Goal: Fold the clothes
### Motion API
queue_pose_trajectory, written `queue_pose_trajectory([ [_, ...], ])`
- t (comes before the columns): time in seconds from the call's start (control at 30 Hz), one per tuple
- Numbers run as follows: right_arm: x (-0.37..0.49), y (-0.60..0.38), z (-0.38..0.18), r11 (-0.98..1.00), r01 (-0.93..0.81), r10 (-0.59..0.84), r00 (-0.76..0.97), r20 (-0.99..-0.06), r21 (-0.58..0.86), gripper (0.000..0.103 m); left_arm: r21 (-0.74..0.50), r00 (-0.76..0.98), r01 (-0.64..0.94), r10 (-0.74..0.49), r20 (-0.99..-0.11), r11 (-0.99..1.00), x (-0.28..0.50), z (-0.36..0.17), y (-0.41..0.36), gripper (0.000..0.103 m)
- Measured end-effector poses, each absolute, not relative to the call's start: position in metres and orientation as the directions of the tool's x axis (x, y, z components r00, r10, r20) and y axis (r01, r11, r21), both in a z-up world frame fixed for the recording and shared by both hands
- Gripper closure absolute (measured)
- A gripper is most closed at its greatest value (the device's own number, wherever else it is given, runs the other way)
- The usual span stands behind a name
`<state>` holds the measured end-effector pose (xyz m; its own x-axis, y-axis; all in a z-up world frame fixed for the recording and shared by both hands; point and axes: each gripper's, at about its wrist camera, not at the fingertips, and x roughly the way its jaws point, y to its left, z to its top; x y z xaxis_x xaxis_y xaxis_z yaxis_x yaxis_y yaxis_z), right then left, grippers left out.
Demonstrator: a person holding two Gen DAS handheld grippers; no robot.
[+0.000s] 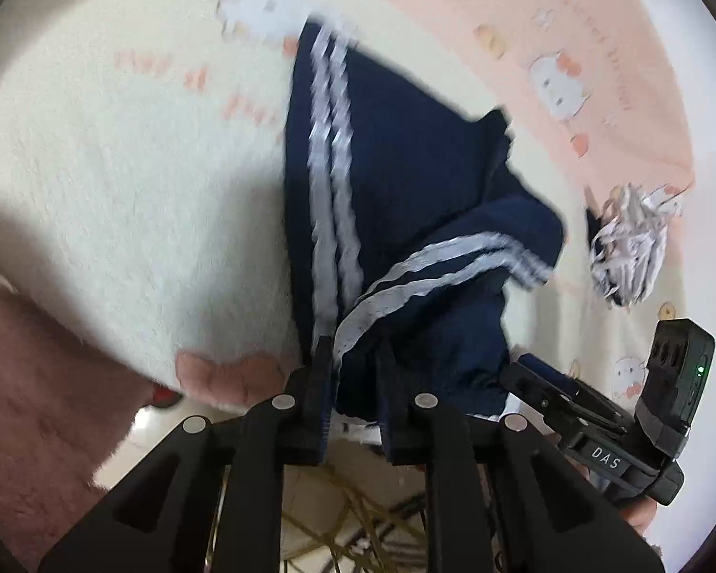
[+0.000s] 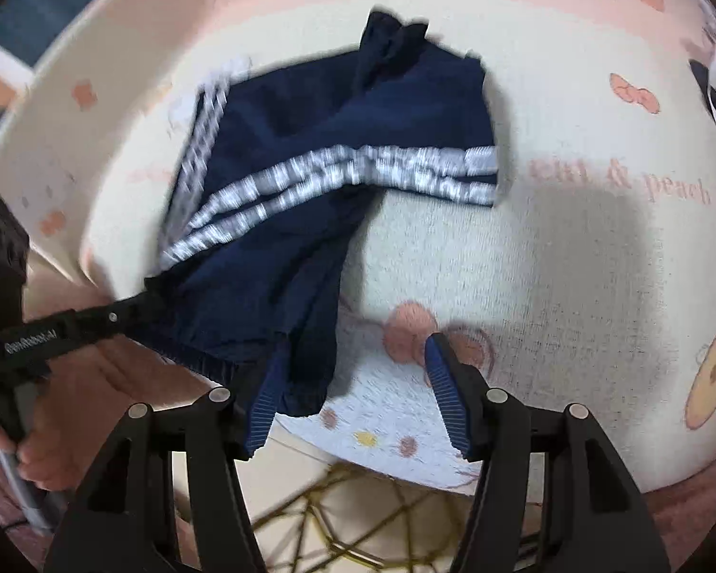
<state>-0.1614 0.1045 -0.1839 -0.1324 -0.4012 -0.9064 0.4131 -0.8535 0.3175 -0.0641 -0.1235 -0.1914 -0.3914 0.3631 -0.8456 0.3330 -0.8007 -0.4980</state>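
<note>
Two claws are seen: the left claw (image 1: 353,382) is clamped on the shorts' (image 1: 396,181) near waistband, the right claw (image 2: 353,391) spread apart beside it. Soft, light, limp cloth is draped over the blanket (image 1: 119,191); the waistband is judged best gripped.

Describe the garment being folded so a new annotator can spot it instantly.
Start from the cream and pink cartoon-print blanket that covers the whole work surface. On it lie the navy shorts, their near edge clamped in the left gripper. Paired white side stripes on dark blue set them apart from the crumpled white-and-navy item lying apart near the blanket's edge.
</note>
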Motion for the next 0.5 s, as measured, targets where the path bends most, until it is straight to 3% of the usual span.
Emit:
queue_pose_trajectory([
  [0.07,-0.161,0.101,-0.184,-0.845,0.412,-0.424,-0.129,-0.896,0.340,0.044,-0.472,-0.362,0.334,0.351,-0.863,-0.816,-0.066,-0.196,-0.121,0.073],
  [0.23,-0.156,0.087,-0.199,-0.845,0.426,-0.399,-0.099,-0.911,0.324,0.044,-0.402,-0.286,0.363,0.310,-0.907,-0.841,-0.068,-0.209,-0.121,0.073],
  [0.37,-0.143,0.085,-0.196,-0.863,0.472,-0.284,-0.154,-0.946,0.183,0.046,-0.441,-0.286,0.400,0.348,-0.893,-0.803,-0.062,-0.212,-0.135,0.069],
  [0.5,-0.145,0.107,-0.190,-0.874,0.395,-0.363,-0.140,-0.921,0.284,0.045,-0.542,-0.406,0.351,0.397,-0.823,-0.764,-0.058,-0.189,-0.144,0.071],
])
